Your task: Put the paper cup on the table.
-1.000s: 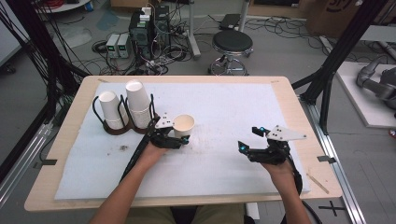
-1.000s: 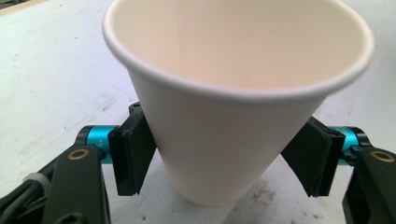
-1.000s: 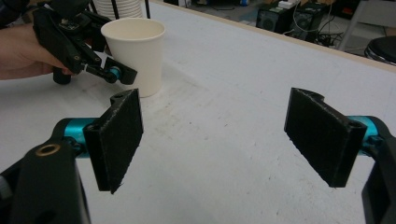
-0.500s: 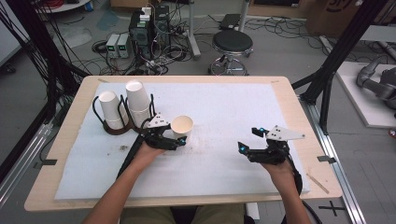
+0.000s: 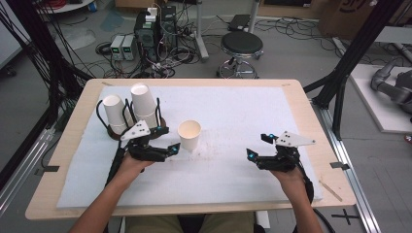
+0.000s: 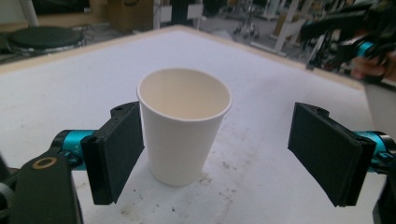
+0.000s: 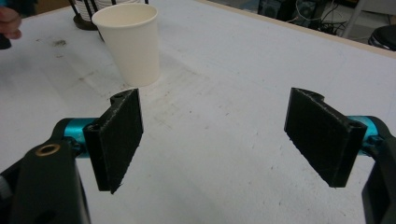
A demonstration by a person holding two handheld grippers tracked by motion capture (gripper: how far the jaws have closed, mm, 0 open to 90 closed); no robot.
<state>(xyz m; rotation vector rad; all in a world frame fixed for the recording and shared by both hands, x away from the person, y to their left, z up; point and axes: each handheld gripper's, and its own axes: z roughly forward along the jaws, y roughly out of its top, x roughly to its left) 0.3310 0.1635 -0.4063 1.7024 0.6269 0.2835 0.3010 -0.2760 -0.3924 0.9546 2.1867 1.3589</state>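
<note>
Honestly nothing here I can read. The cardboard box at the back has some dark print on it, but it's cut off and too blurry. The paper cup is plain white.

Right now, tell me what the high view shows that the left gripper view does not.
High view alone: the rack with two upturned cups at the mat's left, the person's forearms, a stool beyond the table. Left gripper view alone: the cup's empty inside and the left gripper with fingers spread wide, having just been opening, clear of the cup. Both: the upright paper cup on the white mat, and the right gripper.
</note>
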